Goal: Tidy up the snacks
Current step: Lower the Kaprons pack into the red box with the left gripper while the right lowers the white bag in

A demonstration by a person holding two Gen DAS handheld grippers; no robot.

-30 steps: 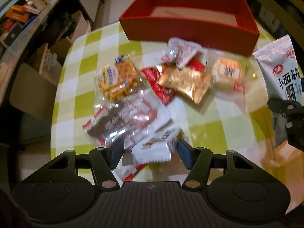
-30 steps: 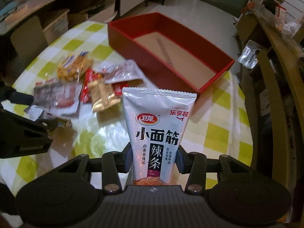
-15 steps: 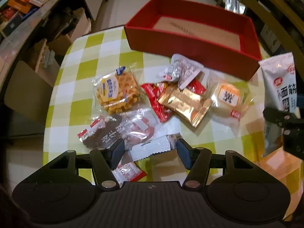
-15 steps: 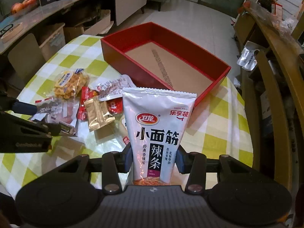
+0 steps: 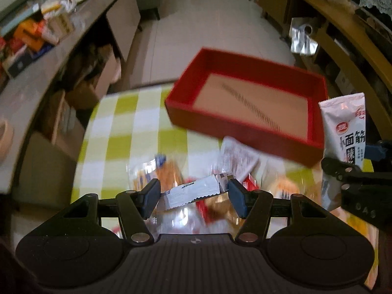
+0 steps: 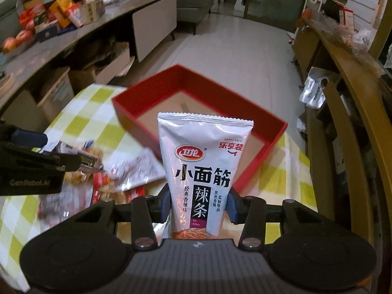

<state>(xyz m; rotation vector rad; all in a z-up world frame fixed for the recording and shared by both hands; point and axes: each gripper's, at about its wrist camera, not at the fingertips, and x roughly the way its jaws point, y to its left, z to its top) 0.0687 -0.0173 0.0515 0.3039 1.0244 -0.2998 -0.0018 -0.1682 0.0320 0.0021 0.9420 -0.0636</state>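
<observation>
My left gripper (image 5: 193,196) is shut on a small white packet (image 5: 196,191) with a serrated edge and holds it crosswise above the snack pile. The blurred pile beneath includes an orange snack pack (image 5: 159,174) and a clear printed packet (image 5: 237,156). My right gripper (image 6: 198,205) is shut on the lower part of a tall white spicy-strip bag (image 6: 203,152), which stands upright in front of the empty red box (image 6: 137,120). The left wrist view shows that bag (image 5: 345,127) at the right, beside the red box (image 5: 232,127). In the right wrist view the left gripper (image 6: 56,147) is at the left edge.
The table has a green and white checked cloth (image 5: 122,127). A cluttered sideboard (image 6: 73,24) and cardboard boxes (image 5: 80,98) stand to the left. A curved wooden rail (image 6: 355,98) runs along the right, with a foil bag (image 6: 314,90) on the floor beyond the table.
Both grippers have risen and moved toward the red box with their packs. The small white packet has come up off the pile in the left gripper.
</observation>
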